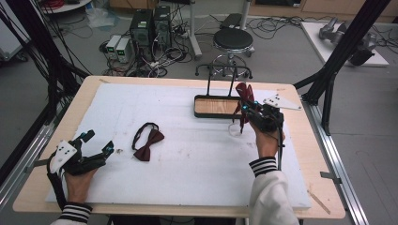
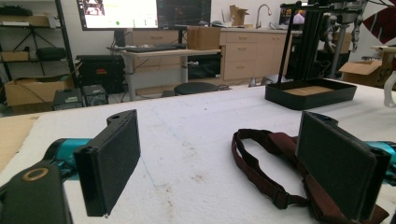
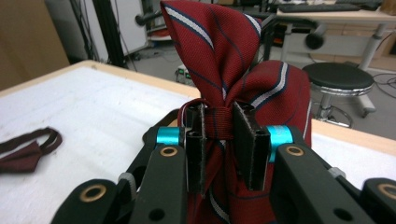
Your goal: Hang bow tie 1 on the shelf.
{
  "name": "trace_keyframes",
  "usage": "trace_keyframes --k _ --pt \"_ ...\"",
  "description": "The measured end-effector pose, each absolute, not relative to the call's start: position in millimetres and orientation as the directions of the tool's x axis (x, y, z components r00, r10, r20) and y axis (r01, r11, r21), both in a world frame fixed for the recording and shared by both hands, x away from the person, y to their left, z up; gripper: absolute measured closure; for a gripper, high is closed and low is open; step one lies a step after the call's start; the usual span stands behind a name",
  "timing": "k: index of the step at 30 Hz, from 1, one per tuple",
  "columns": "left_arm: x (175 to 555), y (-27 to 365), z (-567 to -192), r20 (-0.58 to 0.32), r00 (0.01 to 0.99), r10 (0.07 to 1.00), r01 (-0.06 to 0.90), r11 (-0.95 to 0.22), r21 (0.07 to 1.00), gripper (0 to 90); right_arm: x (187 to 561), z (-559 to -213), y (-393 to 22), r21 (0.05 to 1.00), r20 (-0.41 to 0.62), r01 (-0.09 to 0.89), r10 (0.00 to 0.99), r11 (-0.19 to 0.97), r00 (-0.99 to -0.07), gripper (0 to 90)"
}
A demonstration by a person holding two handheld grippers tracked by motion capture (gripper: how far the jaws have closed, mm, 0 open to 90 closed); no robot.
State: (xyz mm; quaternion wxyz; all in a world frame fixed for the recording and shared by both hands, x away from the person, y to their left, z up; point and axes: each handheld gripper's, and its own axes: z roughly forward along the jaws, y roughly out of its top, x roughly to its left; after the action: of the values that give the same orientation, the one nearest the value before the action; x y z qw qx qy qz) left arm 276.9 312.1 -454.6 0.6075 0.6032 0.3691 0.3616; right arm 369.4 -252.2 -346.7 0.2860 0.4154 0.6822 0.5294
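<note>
A striped red bow tie (image 3: 233,88) is pinched at its centre knot between the pads of the right gripper (image 3: 223,144) and is held in the air just in front of the black tray (image 1: 202,112), near the tray's right end. In the high view the striped tie (image 1: 245,96) is seen lifted clear of the white foam mat (image 1: 187,159). A plain dark-red bow tie (image 1: 148,143) with its strap looped is left flat on the mat, well to the left of the tray. The left gripper (image 1: 96,143) is rested on the mat further left still, its jaws spread wide with nothing between them.
</note>
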Motion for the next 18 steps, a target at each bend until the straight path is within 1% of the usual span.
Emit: trace_keyframes --k 6,18 --pt "276.9 312.1 -454.6 -0.012 0.466 0.885 0.006 0.010 1.000 14.4 374.9 -337.3 -258.2 0.963 0.062 0.259 0.877 0.072 -0.476 75.4" --pt "277.0 312.1 -454.6 -0.012 0.464 0.886 0.006 0.011 1.000 14.4 393.7 -313.1 -266.4 0.974 0.039 0.219 0.895 0.066 -0.444 75.4"
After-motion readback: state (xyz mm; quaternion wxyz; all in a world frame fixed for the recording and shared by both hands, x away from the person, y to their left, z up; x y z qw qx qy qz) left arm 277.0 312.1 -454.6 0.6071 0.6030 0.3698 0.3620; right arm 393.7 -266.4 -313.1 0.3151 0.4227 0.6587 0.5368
